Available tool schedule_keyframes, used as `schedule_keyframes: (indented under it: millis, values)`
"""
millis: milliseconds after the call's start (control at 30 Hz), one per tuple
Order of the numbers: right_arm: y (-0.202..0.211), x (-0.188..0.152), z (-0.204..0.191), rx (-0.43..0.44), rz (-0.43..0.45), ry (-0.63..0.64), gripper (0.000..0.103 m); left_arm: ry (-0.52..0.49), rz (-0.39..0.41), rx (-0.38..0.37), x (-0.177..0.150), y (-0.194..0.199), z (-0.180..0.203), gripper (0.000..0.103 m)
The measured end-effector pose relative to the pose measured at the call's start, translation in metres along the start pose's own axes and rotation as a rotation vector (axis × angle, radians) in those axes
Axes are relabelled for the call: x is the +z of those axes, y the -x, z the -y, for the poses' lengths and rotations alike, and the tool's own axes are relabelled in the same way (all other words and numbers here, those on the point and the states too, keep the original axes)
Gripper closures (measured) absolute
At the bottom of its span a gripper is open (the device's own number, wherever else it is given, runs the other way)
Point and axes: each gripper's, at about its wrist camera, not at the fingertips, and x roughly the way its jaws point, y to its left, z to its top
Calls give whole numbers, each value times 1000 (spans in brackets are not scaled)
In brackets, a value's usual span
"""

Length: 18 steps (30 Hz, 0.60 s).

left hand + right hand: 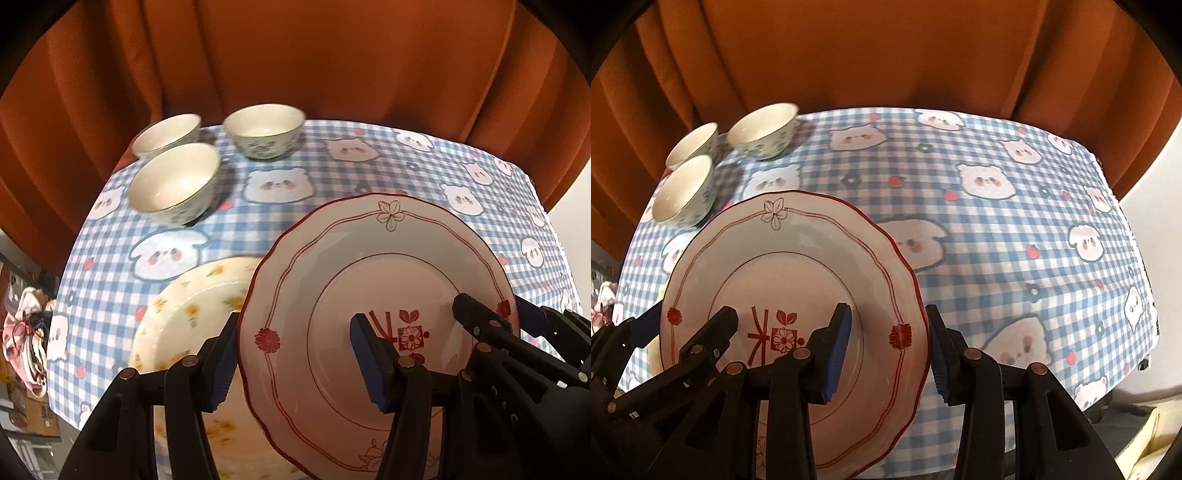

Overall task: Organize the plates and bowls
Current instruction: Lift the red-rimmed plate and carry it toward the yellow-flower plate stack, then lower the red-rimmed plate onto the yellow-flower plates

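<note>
Red-rimmed plate (332, 258) held tilted above the table (369, 166), face toward both cameras
Its rim is straddled, not pinched, by left gripper (301, 365) and right gripper (890, 350); a yellow-flowered plate (184, 314) is seen only from the left

Light: warm, dim indoor glow from above.
Shadows: soft, beside the bowls (173, 184).
Glare: faint sheen on the red-rimmed plate (790, 295).
Edges: strong fisheye bending, black corners.
Focus: slightly soft throughout.
</note>
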Motion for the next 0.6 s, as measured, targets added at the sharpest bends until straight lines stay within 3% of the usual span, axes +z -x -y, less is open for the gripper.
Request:
schedule_keyframes:
  millis: [333,600]
  values:
    - [-15,-6,-68,17,-63,118,59,101,-63,26,-21,-14,-57,45]
    - [-37,-7,-94,22,-120,165,59,135,-112,40,-29,-30,-78,45]
